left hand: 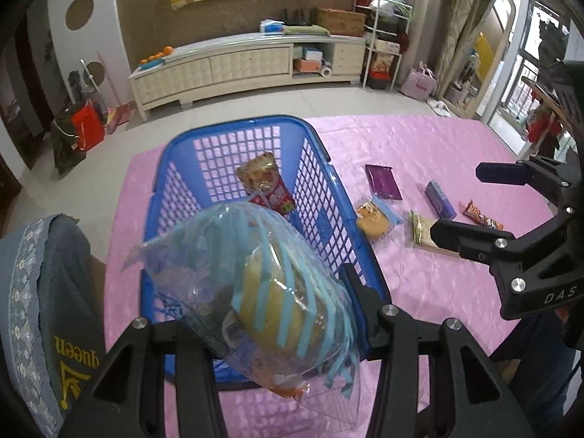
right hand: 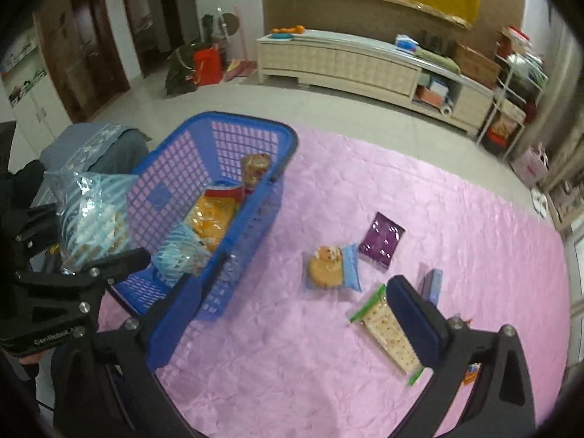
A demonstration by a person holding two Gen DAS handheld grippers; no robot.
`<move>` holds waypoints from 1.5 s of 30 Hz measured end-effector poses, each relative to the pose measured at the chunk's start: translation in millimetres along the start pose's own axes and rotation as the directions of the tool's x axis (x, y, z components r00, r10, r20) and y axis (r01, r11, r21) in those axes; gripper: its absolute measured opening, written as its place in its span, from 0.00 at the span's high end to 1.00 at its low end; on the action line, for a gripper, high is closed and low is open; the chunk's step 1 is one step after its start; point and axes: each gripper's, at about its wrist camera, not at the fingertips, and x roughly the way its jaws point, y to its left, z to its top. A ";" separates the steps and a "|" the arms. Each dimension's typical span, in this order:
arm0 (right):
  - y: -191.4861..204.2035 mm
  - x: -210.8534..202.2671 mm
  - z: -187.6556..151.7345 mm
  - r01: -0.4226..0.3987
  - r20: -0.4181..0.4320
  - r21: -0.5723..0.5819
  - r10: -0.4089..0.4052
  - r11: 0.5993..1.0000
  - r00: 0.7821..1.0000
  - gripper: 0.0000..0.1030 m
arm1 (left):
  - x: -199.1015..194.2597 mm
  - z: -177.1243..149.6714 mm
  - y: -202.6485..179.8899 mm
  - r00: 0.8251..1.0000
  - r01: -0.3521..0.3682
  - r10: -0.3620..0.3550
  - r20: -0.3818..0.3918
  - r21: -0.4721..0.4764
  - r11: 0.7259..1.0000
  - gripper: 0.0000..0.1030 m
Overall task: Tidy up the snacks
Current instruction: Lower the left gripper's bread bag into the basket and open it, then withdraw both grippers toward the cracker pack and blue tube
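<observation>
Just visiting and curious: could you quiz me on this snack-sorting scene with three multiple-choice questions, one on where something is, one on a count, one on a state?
1. Where is the purple foil packet?
A. on the pink tablecloth
B. inside the blue plastic lattice basket
C. on the floor

2. How many snacks lie on the cloth outside the basket?
A. two
B. five
C. eight

3. What is the left gripper doing?
A. hanging open and empty
B. clamping a clear blue-striped bag with a yellow bun
C. gripping the basket's rim

Answers:
1. A, the packet lies flat on the cloth, right of the basket.
2. B, the left wrist view shows five on the cloth.
3. B, the bag sits pinched between its fingers, over the basket.
</observation>
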 end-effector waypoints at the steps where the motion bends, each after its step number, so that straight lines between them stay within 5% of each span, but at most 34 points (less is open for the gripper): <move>1: -2.9 3.5 -0.4 0.009 -0.003 0.010 -0.009 1.000 1.000 0.00 | 4.2 0.3 -0.5 1.000 0.002 -0.002 -0.005 0.003 1.000 0.56; 12: -15.1 12.2 -8.7 -0.011 -0.003 0.074 0.011 0.997 1.000 0.00 | 22.4 -0.9 -8.7 0.999 0.021 -0.020 -0.031 0.028 0.999 0.54; 15: -17.5 7.5 -10.7 -0.022 0.003 0.079 0.022 0.997 1.000 0.00 | 18.0 -1.0 -8.8 0.999 0.017 -0.016 -0.033 0.013 1.000 0.38; 29: -45.6 -61.0 -26.3 -0.031 0.100 0.113 0.020 0.993 0.995 0.00 | -53.0 -2.3 -51.3 0.996 0.018 -0.023 0.087 0.051 0.999 0.22; 45: -88.6 -107.4 -76.3 -0.031 0.121 0.147 0.014 0.989 0.993 0.00 | -76.7 -7.9 -126.4 0.985 0.073 -0.088 0.150 0.102 0.992 0.20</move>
